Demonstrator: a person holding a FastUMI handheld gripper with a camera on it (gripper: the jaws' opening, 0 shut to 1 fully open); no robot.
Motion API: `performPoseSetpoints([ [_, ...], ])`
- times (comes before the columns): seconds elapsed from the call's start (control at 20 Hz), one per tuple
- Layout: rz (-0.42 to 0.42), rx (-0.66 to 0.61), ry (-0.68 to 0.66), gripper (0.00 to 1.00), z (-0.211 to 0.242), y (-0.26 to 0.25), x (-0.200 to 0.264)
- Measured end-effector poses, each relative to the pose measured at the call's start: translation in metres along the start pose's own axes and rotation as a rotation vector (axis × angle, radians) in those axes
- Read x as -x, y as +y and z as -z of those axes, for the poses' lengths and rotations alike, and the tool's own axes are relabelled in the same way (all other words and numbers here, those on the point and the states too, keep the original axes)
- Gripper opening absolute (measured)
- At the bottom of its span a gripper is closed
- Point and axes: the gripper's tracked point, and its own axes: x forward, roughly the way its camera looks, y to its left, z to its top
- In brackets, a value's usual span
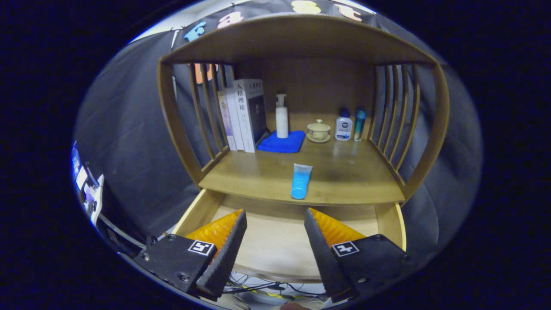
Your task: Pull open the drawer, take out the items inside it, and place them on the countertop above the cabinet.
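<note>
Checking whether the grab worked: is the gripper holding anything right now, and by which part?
Nothing is held. The gripper is open over the pulled-out drawer; the blue tube lies on the countertop beyond the fingers.

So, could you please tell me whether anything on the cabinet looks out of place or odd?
Only the blue squeeze tube: it lies flat near the wooden countertop's front edge, its cap just over the open wooden drawer, while the other bottles stand upright at the back. The gripper is open above the drawer.
</note>
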Motion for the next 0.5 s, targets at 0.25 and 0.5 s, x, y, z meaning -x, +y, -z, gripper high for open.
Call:
performPoseSetpoints([
  [0.25, 0.009, 0.004, -0.108, 0.89, 0.011, 0.005, 0.039],
  [0.5, 0.017, 0.005, -0.214, 0.89, 0.04, 0.01, 0.064],
])
